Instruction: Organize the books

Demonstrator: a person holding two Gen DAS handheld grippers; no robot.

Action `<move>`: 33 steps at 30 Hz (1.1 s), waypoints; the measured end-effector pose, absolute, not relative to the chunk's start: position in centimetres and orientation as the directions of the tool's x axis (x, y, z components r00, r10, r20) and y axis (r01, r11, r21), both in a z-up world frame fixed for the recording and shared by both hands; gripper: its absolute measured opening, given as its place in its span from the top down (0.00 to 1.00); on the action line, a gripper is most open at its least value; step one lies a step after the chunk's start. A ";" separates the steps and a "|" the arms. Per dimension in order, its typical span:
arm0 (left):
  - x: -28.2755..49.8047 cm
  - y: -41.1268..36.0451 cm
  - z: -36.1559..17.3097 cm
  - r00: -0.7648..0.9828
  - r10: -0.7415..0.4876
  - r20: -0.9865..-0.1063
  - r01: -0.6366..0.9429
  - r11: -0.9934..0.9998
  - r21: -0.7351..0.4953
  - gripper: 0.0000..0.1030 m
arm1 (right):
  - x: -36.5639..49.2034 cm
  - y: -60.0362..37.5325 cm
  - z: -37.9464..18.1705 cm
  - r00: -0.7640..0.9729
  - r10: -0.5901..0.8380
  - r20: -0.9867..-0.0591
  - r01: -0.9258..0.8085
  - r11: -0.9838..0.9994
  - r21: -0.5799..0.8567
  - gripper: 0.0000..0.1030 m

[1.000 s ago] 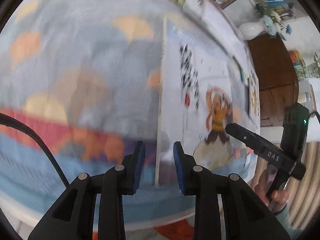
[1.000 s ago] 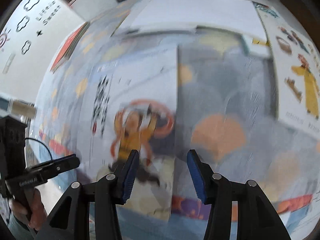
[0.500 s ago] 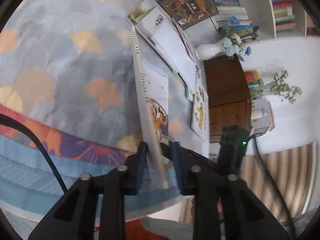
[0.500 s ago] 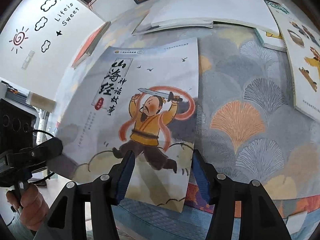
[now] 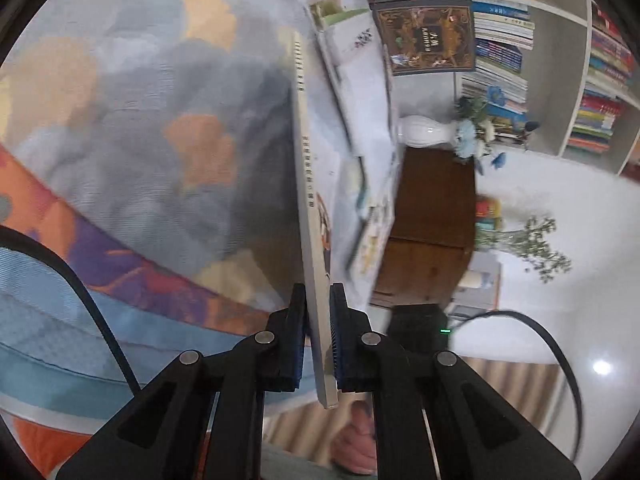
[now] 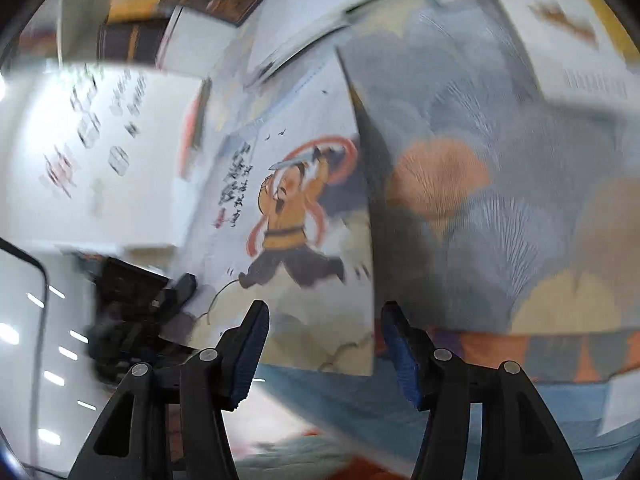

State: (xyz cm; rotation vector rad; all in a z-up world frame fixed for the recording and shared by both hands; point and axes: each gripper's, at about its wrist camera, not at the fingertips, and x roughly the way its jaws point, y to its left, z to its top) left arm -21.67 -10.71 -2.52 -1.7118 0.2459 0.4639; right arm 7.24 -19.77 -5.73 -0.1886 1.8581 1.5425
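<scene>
A thin picture book (image 6: 288, 220) with a sword-swinging figure in yellow on its cover is tipped up off the patterned tablecloth (image 5: 140, 120). In the left wrist view I see it edge-on, its grey spine (image 5: 308, 200) running away from me. My left gripper (image 5: 318, 300) is shut on the near end of that spine. In the right wrist view my right gripper (image 6: 324, 320) stands open just below the book's lower edge, its pads not touching the cover. The left gripper's dark fingers (image 6: 182, 286) show blurred at the book's left corner.
Other books (image 5: 360, 80) lie flat further along the table, two dark ornate ones (image 5: 428, 36) beyond them. Past the table edge are a white vase (image 5: 424, 136), a wooden cabinet (image 5: 432, 208) and full bookshelves (image 5: 600, 80). A person's hand (image 5: 356, 440) shows below the book.
My left gripper has closed onto the book's spine and rolled, and the book has risen from flat to standing on edge. My right gripper has opened a little and swung toward the book's lower edge.
</scene>
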 end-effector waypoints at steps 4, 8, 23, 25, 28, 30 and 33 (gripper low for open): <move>-21.4 -10.0 -2.7 0.917 0.070 -0.392 -0.366 -0.240 -0.899 0.92 | 8.4 -20.3 -7.2 -0.805 0.372 -0.462 -0.353 0.325 0.877 0.45; -21.9 -9.8 -3.0 0.928 0.058 -0.369 -0.340 -0.280 -0.898 0.92 | 8.5 -19.3 -6.8 -0.803 0.415 -0.428 -0.324 0.299 0.897 0.57; -20.6 -11.3 -0.1 0.721 0.011 -0.692 -0.692 0.054 -0.720 0.93 | 1.4 -19.1 -0.8 -0.520 0.322 -0.791 -0.831 0.026 0.556 0.74; -20.4 -11.8 -0.1 0.720 0.001 -0.694 -0.693 0.066 -0.718 0.93 | 1.2 -19.5 -0.9 -0.513 0.316 -0.798 -0.836 0.027 0.548 0.74; -20.2 -12.7 0.6 0.708 0.015 -0.706 -0.703 0.111 -0.702 0.93 | 1.2 -20.0 -0.3 -0.486 0.333 -0.808 -0.857 -0.001 0.515 0.74; -19.8 -13.2 1.5 0.695 0.032 -0.718 -0.714 0.151 -0.684 0.92 | 0.6 -20.7 0.8 -0.443 0.360 -0.821 -0.888 -0.050 0.457 0.74; -19.3 -13.7 3.0 0.674 0.058 -0.736 -0.730 0.209 -0.651 0.92 | -0.8 -21.2 2.4 -0.381 0.383 -0.841 -0.924 -0.120 0.364 0.74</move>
